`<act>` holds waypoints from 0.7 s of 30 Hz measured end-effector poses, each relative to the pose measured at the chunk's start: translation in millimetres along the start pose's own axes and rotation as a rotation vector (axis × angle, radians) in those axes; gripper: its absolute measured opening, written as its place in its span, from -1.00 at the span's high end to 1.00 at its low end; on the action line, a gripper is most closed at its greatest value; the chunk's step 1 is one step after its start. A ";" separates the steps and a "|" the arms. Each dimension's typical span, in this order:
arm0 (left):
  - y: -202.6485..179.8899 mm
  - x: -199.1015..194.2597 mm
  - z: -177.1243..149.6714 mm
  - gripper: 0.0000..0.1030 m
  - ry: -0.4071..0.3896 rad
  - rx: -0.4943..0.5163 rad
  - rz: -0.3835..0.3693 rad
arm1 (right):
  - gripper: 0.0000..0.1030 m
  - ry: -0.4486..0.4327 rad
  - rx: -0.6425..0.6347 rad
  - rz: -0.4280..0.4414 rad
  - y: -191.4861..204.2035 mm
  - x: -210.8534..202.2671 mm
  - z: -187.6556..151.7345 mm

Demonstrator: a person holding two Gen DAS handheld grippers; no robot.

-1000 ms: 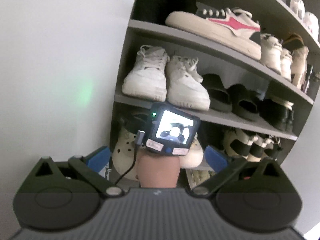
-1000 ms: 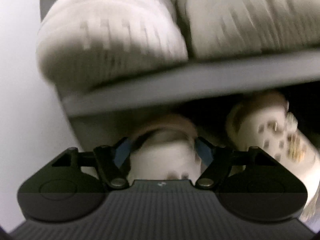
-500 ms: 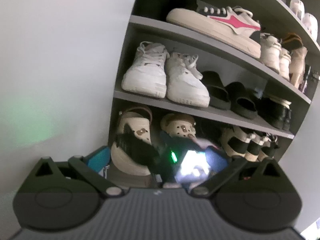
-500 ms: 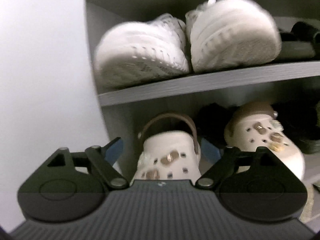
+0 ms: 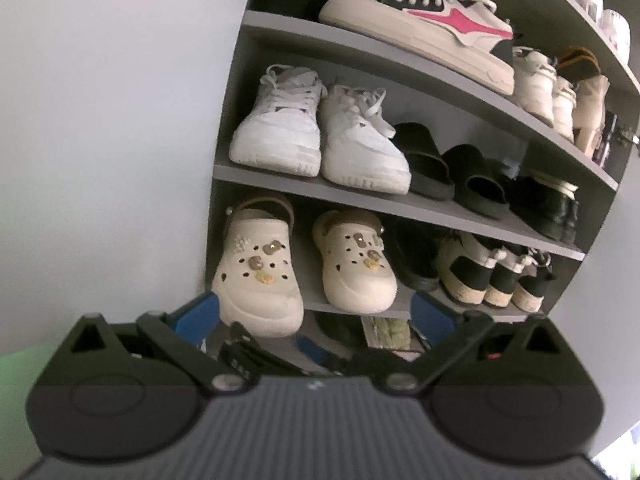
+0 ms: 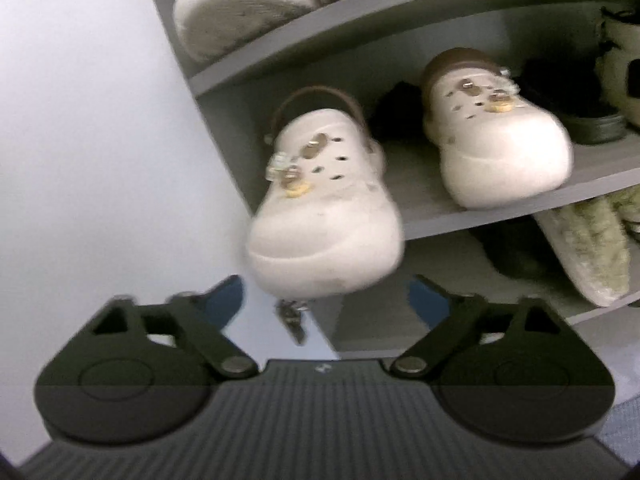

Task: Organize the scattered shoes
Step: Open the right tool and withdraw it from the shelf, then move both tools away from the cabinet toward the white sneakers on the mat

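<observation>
A: What did the clogs look like?
B: Cream, brown heel straps, charms on the uppers. Two of them: left clog [image 6: 324,208] and right clog [image 6: 496,136], both on the rack [image 5: 400,202], third shelf down in the left wrist view, at its left end. Left clog's toe stuck out past the shelf edge.
A: Right gripper [image 6: 326,292]?
B: Jaws apart, had just been closing a bit, gripping nothing. Left clog's toe sat just ahead of the tips, no contact.
A: Left gripper [image 5: 316,316]?
B: Open too, empty.
A: Shelf above?
B: Two white sneakers [image 5: 316,136], two black slides [image 5: 448,172].
</observation>
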State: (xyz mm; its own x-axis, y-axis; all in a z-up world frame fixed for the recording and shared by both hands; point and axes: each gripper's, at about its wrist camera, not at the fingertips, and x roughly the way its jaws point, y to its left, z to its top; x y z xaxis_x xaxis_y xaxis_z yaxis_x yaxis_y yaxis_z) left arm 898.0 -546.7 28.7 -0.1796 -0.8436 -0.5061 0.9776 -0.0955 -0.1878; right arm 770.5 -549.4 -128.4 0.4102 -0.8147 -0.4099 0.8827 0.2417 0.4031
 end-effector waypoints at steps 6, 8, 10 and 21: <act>1.1 0.2 -1.7 -0.99 -0.001 0.012 0.018 | -0.31 -0.030 0.158 0.003 -13.3 19.9 10.2; 1.6 1.8 -1.8 -0.99 0.005 0.007 0.019 | -0.31 -0.042 0.156 0.002 -11.8 32.6 15.5; 1.4 4.3 -2.4 -0.99 0.011 0.008 0.016 | -0.30 -0.038 0.167 0.006 -13.8 43.2 18.2; -37.0 38.7 20.0 -0.99 0.018 0.159 -0.008 | -0.41 -0.093 0.252 -0.123 -47.7 -0.8 3.5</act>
State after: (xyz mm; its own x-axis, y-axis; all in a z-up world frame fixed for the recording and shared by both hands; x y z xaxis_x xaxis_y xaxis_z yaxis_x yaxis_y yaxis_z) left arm 857.2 -586.4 32.9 -0.1883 -0.8327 -0.5207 0.9809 -0.1859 -0.0574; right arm 727.2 -562.1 -144.4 0.2707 -0.8772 -0.3966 0.8350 0.0089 0.5502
